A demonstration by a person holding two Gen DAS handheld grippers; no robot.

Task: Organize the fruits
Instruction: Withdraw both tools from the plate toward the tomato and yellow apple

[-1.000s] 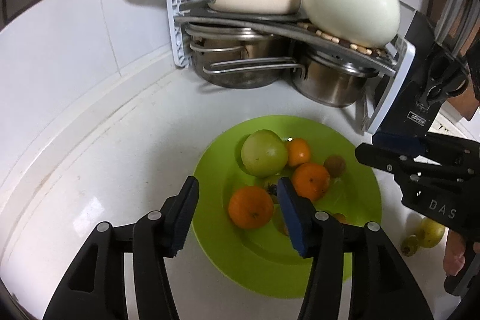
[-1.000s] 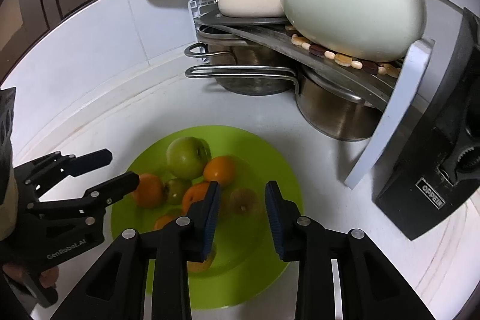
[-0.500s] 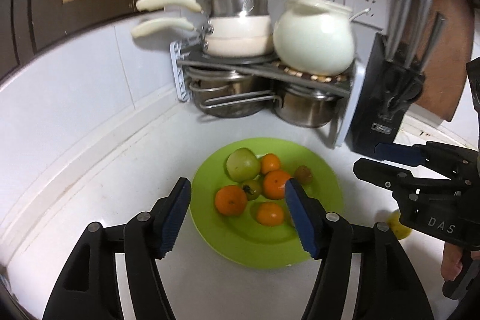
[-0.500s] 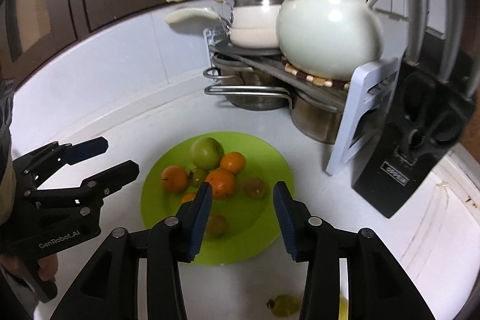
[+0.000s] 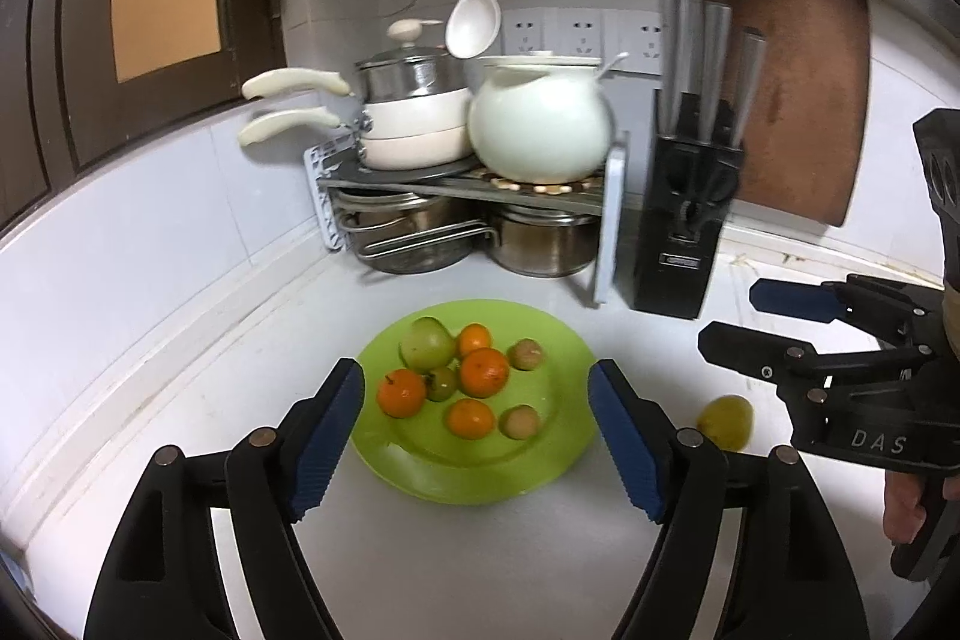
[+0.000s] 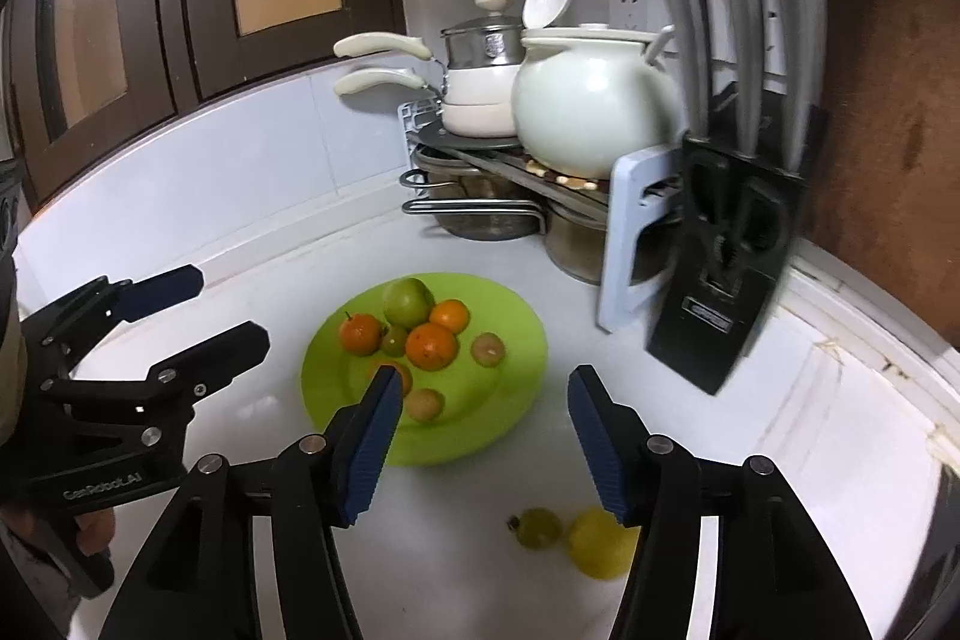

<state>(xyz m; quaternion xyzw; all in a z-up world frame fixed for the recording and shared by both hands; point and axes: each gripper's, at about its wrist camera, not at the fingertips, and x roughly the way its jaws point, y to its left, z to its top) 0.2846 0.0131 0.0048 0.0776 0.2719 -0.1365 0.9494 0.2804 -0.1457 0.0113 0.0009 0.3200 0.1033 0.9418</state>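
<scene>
A green plate (image 5: 558, 400) (image 6: 516, 340) on the white counter holds a green apple (image 5: 426, 343) (image 6: 408, 301), several oranges, a small green fruit and two brownish round fruits. To its right, off the plate, lie a yellow fruit (image 6: 600, 550) (image 5: 726, 421) and a small green fruit (image 6: 537, 526). My left gripper (image 5: 475, 373) (image 6: 231, 307) hovers before the plate's near left side, jaws opening, nothing between them. My right gripper (image 6: 485, 376) (image 5: 729, 317) hangs above the plate's near right edge and the loose fruit, jaws opening and empty too.
In the back corner a rack (image 5: 606, 214) carries a white ceramic pot (image 5: 540, 130) and saucepans, with steel pots under it. A black knife block (image 5: 684, 220) and a brown cutting board (image 5: 792, 70) stand to the right. A white ladle (image 5: 474, 16) hangs on the wall.
Both grippers have drawn back and up from the plate and their jaws have widened. The whole plate, the loose fruit on the counter and the wall above the rack have come into view.
</scene>
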